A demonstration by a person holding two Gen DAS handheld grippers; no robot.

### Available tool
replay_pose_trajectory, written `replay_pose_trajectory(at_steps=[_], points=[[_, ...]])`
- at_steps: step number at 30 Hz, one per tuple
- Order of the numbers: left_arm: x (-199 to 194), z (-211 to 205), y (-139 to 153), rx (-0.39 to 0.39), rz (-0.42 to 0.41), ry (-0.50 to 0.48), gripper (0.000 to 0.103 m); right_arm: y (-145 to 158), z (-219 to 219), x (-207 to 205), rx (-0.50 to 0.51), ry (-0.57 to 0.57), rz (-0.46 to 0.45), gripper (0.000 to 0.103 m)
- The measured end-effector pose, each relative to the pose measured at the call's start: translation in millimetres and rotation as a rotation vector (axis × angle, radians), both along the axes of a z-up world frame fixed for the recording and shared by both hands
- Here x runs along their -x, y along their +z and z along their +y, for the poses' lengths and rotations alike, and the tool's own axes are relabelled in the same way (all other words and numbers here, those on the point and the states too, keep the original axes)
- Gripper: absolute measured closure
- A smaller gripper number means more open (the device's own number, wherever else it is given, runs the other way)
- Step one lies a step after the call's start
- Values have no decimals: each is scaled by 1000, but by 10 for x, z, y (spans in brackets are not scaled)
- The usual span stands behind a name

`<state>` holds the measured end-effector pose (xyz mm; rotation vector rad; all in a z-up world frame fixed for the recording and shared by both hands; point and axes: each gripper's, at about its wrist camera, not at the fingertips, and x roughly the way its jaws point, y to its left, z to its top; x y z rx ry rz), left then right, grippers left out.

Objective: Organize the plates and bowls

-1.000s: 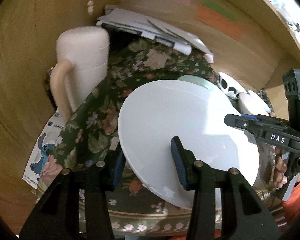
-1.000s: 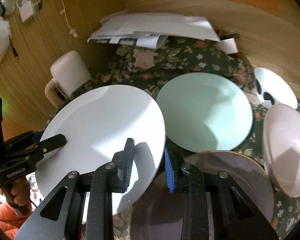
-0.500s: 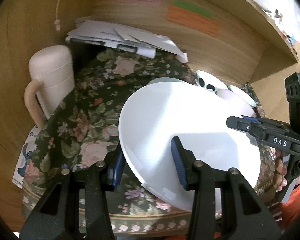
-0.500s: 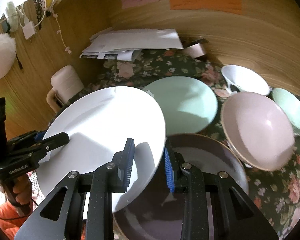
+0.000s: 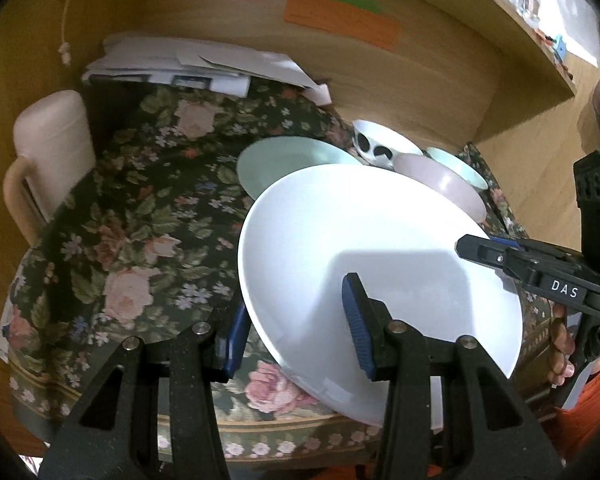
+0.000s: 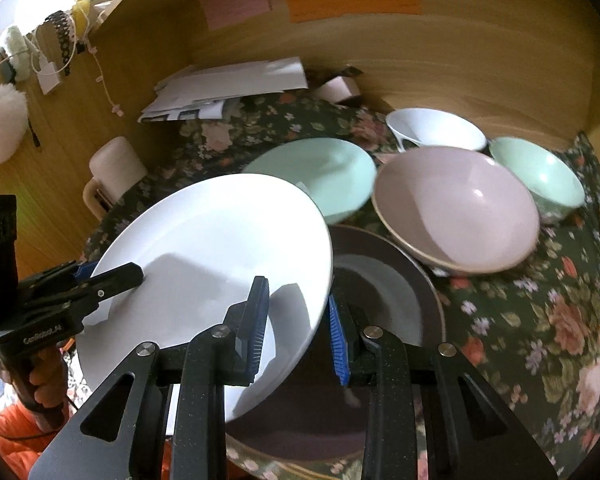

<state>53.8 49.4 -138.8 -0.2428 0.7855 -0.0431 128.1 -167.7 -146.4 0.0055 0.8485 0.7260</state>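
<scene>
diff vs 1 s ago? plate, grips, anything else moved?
The large white plate has been carried right, now overhanging the dark brown plate. Left gripper and right gripper both stay clamped on its rim. Pink bowl and mint plate unmoved.

The white plate [image 6: 204, 248] looks like smooth glazed ceramic with a soft sheen. The pink bowl [image 6: 456, 208] and the small green bowl [image 6: 540, 176] on the right are glossy, with bright highlights. The dark plate [image 6: 384, 280] nearby appears matt, though shadow makes that hard to judge. The floral tablecloth [image 5: 140, 240] is woven cloth. Behind it stand grained wood panels [image 6: 460, 60] and a far stack of white paper [image 5: 196, 64]. The gripper fingers [image 6: 256, 312] are speckled matt black plastic with ribbed blue pads.
</scene>
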Motion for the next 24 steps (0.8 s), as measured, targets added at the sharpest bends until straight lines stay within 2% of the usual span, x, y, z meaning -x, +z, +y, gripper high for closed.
replay_pose_trajectory(at_steps=[13, 24], points=[[-218, -383, -209, -19, 70, -86, 59, -311, -375, -63, 0, -80, 79, 77], [-405, -483, -354, -21, 125, -112, 59, -484, -487, -154, -8, -110, 132, 77]])
